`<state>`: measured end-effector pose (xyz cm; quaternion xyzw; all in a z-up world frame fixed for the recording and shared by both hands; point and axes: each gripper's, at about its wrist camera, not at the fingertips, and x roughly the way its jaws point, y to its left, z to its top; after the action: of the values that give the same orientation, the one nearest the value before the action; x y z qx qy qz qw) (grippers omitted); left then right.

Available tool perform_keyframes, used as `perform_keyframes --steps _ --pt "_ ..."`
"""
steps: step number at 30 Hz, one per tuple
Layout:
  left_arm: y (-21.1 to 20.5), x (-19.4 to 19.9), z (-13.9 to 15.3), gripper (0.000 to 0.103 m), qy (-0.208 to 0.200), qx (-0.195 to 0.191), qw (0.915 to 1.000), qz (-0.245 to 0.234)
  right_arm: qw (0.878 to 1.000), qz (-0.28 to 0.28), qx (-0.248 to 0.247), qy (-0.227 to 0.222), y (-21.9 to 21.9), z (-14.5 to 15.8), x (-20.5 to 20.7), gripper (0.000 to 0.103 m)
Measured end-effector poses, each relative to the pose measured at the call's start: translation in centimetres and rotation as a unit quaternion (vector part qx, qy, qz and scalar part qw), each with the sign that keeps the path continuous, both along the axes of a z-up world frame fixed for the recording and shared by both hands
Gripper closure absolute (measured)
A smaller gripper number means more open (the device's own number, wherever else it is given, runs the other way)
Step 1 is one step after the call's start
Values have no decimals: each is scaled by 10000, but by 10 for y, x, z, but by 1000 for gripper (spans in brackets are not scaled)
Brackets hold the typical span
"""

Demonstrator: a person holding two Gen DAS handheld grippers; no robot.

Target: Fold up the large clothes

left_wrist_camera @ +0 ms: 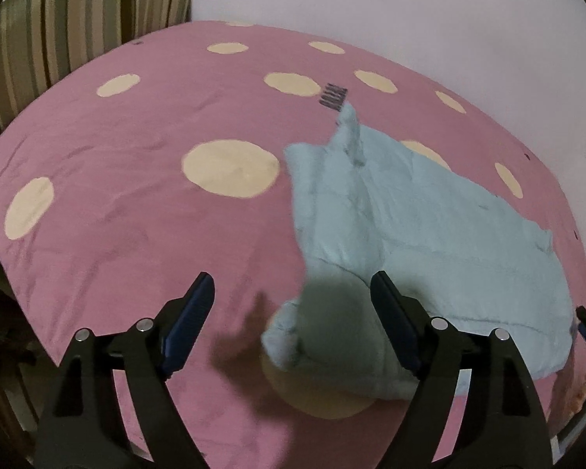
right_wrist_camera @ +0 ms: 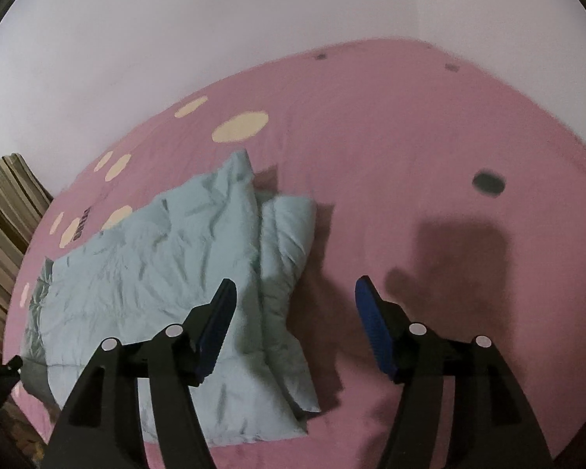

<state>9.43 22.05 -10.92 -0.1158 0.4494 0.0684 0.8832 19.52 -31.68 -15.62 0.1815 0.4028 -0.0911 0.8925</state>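
At the far left of the left wrist view a striped cushion or pillow (left_wrist_camera: 70,19) leans by the wall, and the pink bedspread (left_wrist_camera: 136,215) with cream dots runs rightward from it across the whole bed. The left claw (left_wrist_camera: 293,297) hangs above the near edge of the bed with its two blue pads spread wide and nothing between them; its dark shadow falls on the near end of the garment. Right of centre lies the pale blue padded jacket (left_wrist_camera: 429,234), resting flat on the bedspread, with a narrow strip of it reaching toward the far side next to a small dark printed patch (left_wrist_camera: 334,95). In the right wrist view the jacket (right_wrist_camera: 156,273) fills the left and middle, one side panel or sleeve (right_wrist_camera: 289,234) already laid over onto the body so that it forms a thick ridge along its right edge. The right claw (right_wrist_camera: 295,293) hovers over that ridge, likewise released and empty, its left pad above the cloth and its right pad above bare spread. Judging from this, the first inward folds look done, while the wrinkled body is not yet doubled lengthwise into a compact bundle. No basket, box or other container shows in either view.
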Motion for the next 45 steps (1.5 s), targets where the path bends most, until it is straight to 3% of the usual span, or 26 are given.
perform_keyframes --steps 2,4,9,15,19,25,33,37,42,44,45 --pt "2 1 6 21 -72 128 9999 5 9999 150 0 -65 11 10 3 57" --pt "1 5 13 21 -133 151 9998 -55 9993 362 6 -136 26 19 8 60" --pt "-5 19 18 21 -116 115 9997 -200 9930 1162 209 -46 86 23 35 61" --pt "-13 35 11 21 11 173 9992 -371 9824 1856 112 171 161 13 71 63" --pt "-13 42 6 21 63 114 9992 -379 9800 1968 -118 267 188 4 82 63" --pt "-15 57 -5 21 208 140 9988 -419 9773 1944 -418 729 201 -39 92 63" --pt "-15 80 -20 21 410 95 9979 -489 9759 1993 -544 705 203 -43 92 63" --pt "-8 93 -35 21 644 -125 9964 -531 9761 1992 -569 663 204 -41 91 63" --pt "6 101 -62 21 957 -830 9907 -488 9761 1996 -603 610 206 -43 91 63" --pt "9 101 -70 25 962 -1023 9889 -482 9760 1998 -631 588 206 -43 90 63" --pt "9 102 -72 33 929 -1091 9882 -536 9760 1998 -647 577 206 -43 90 63"
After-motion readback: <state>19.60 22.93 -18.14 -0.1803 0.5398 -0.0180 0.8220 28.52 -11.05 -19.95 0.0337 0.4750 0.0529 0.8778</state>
